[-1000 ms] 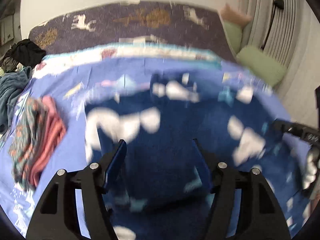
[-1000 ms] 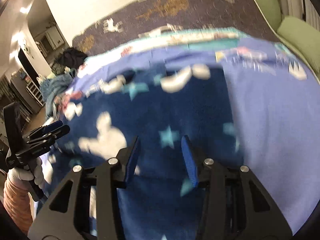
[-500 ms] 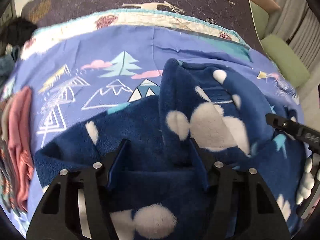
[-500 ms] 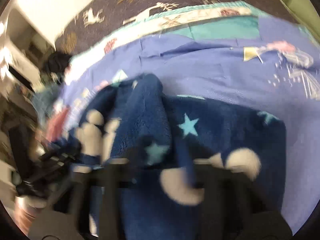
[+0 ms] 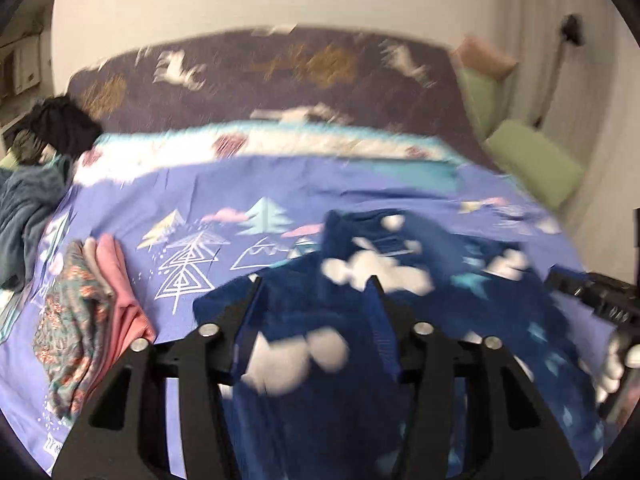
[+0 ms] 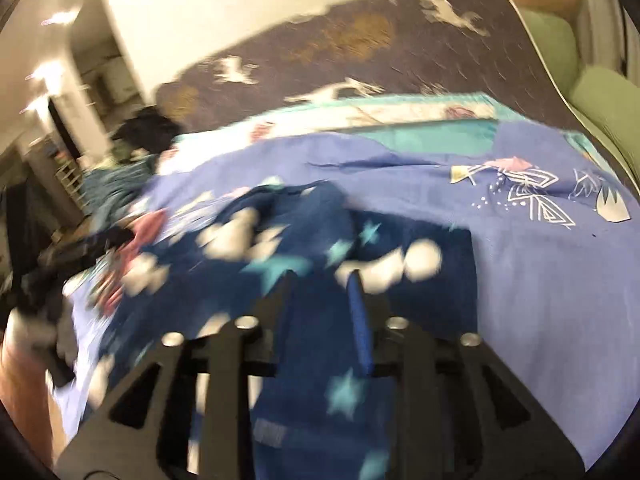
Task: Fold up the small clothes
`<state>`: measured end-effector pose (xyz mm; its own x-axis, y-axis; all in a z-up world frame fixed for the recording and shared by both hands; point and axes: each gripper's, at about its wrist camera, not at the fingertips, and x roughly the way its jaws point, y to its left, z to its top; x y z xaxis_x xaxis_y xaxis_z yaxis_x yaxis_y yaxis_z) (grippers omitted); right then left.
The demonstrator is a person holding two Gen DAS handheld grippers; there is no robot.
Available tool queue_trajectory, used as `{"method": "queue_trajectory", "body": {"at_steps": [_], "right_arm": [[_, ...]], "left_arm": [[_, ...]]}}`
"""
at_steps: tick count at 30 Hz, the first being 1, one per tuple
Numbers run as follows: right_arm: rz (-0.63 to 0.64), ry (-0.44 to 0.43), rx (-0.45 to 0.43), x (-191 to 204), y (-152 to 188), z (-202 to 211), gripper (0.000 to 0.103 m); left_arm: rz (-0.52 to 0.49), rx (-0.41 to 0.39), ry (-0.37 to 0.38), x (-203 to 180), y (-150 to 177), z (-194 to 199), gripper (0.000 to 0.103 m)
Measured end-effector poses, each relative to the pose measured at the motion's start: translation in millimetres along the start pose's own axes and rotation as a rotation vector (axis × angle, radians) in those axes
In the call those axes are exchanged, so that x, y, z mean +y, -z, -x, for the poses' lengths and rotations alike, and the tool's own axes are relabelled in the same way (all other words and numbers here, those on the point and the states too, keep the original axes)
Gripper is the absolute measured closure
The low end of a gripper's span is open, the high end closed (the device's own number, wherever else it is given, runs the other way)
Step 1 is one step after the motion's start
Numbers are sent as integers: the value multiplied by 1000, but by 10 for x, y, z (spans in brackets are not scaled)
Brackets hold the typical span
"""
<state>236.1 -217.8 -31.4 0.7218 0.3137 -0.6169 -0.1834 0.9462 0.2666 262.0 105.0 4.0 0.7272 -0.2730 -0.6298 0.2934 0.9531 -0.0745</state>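
Observation:
A dark blue fleece garment (image 5: 360, 320) with white blobs and teal stars lies on the blue printed bedsheet (image 5: 240, 184); it also shows in the right wrist view (image 6: 304, 264), partly bunched. My left gripper (image 5: 316, 304) is open, its jaws apart with the garment's near edge between them. My right gripper (image 6: 320, 292) is open, with fleece between its fingers too. The right gripper shows at the right edge of the left wrist view (image 5: 592, 300). Both views are blurred.
A folded stack of pink and floral clothes (image 5: 88, 312) lies at the left on the sheet. A heap of dark and teal clothes (image 5: 32, 184) sits at the far left. Green cushions (image 5: 532, 164) lie at the right. A purple quilt (image 5: 280, 80) covers the far end.
Both grippers have pulled back and tilted up, so more of the bed and wall shows. The garment has gone from held up to lying bunched on the sheet.

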Motion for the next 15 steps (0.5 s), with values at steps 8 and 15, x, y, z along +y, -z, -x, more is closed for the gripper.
{"method": "queue_trajectory", "body": {"at_steps": [8, 15], "right_arm": [[-91, -20, 163, -109, 1061, 292, 66], [-97, -14, 74, 32, 1332, 889, 65]], "left_arm": [[-46, 232, -145, 56, 1195, -50, 35], [168, 78, -21, 372, 1168, 703, 34]]}}
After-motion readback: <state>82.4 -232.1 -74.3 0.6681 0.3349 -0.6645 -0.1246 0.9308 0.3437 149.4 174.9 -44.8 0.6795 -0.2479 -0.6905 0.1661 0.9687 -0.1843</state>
